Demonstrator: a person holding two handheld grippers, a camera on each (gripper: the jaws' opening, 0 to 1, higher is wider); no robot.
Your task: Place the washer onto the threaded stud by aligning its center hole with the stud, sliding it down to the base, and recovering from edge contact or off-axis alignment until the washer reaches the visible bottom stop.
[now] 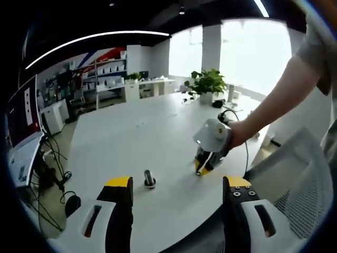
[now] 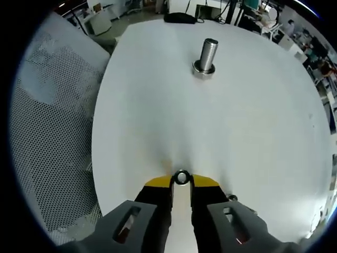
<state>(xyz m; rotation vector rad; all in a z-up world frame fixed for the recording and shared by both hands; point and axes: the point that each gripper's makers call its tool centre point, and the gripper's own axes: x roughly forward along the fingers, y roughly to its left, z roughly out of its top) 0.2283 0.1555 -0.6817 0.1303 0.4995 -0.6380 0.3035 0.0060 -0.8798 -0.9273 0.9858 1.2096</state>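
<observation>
A threaded steel stud stands upright on its round base on the white table, far ahead of my right gripper. That gripper's yellow-tipped jaws are shut on a small metal washer, pinched at their very tips just above the table surface. In the left gripper view the same stud stands near the table's front edge. To its right, the right gripper points down at the table, held by a person's hand. My left gripper hangs open above the near edge with nothing between its jaws.
A white mesh chair stands beside the table, also seen in the left gripper view as a chair at right. A potted plant sits at the far end. A monitor and cables stand to the left. A black object lies beyond the stud.
</observation>
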